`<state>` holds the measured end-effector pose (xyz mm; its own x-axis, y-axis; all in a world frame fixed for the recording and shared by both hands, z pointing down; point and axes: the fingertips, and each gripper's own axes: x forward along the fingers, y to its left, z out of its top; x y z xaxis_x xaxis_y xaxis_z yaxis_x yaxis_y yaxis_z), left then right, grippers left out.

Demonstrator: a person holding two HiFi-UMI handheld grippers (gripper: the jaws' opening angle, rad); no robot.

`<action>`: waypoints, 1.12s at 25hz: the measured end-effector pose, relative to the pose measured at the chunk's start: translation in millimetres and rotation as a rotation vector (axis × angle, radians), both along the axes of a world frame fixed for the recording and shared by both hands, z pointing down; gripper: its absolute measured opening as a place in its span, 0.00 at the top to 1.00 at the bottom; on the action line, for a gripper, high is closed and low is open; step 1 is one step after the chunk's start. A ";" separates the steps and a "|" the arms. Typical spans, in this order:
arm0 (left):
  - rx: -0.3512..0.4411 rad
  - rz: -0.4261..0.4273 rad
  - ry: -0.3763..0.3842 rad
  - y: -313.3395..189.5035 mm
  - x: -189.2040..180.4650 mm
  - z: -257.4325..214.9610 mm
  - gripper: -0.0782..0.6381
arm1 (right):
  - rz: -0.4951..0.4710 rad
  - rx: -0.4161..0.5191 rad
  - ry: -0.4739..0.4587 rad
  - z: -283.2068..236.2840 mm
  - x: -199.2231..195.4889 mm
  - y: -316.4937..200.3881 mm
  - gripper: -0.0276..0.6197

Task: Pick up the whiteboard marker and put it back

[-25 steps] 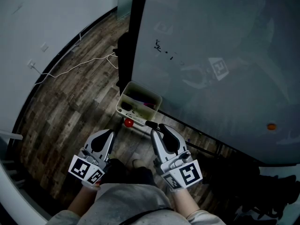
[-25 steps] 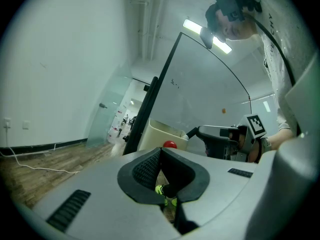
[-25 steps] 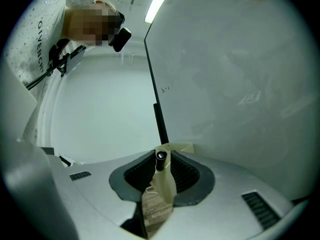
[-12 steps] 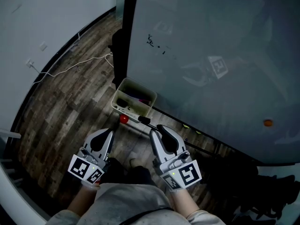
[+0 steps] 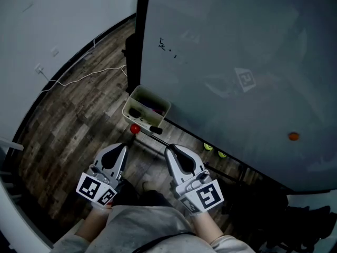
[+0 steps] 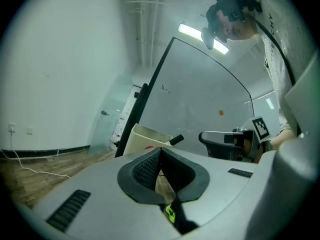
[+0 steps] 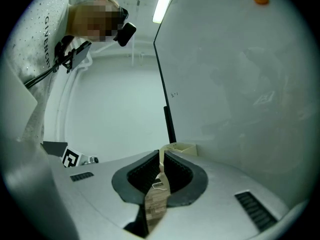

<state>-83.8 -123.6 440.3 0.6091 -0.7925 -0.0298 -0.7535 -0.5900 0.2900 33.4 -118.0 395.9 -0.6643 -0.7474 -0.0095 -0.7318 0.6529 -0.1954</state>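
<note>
A black whiteboard marker [image 5: 155,130] lies at the near right corner of a cream tray box [image 5: 138,96] hung at the whiteboard's lower edge; a red round piece [image 5: 135,128] sits beside it. In the left gripper view the marker's [image 6: 176,140] end pokes out past the box [image 6: 142,136]. My right gripper [image 5: 169,149] is shut and empty, a short way below and right of the marker. My left gripper [image 5: 125,147] is shut too, holding nothing, left of the right one. The box's contents are dark and hard to make out.
The large whiteboard [image 5: 237,62] fills the right, with an orange magnet [image 5: 293,136] and small marks. Its black post [image 5: 139,36] stands left of the box. A white cable [image 5: 79,78] lies on the wood floor. Yellow-green bits [image 5: 213,151] sit below the board's edge.
The right gripper's tip was right against the marker's end; now a gap lies between them. The box and marker appear farther up and left; the left gripper barely moved.
</note>
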 end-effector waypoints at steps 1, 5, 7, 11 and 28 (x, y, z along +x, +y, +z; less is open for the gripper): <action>0.006 -0.011 0.001 2.2 1.5 -2.2 0.87 | -0.018 0.008 -0.005 -3.0 -1.2 1.9 0.89; 0.021 -0.037 0.007 14.3 9.6 -11.0 0.87 | -0.076 0.039 0.023 -5.7 -3.9 10.7 0.91; 0.028 -0.041 0.007 18.9 13.4 -15.3 0.87 | -0.104 0.044 0.048 -4.8 -7.1 14.5 0.92; 0.046 -0.044 0.008 23.8 19.5 -22.4 0.87 | -0.134 0.056 0.084 -3.1 -11.9 21.8 0.93; 0.086 -0.027 0.016 29.4 31.4 -35.6 0.87 | -0.201 0.067 0.119 -2.9 -18.1 38.6 0.93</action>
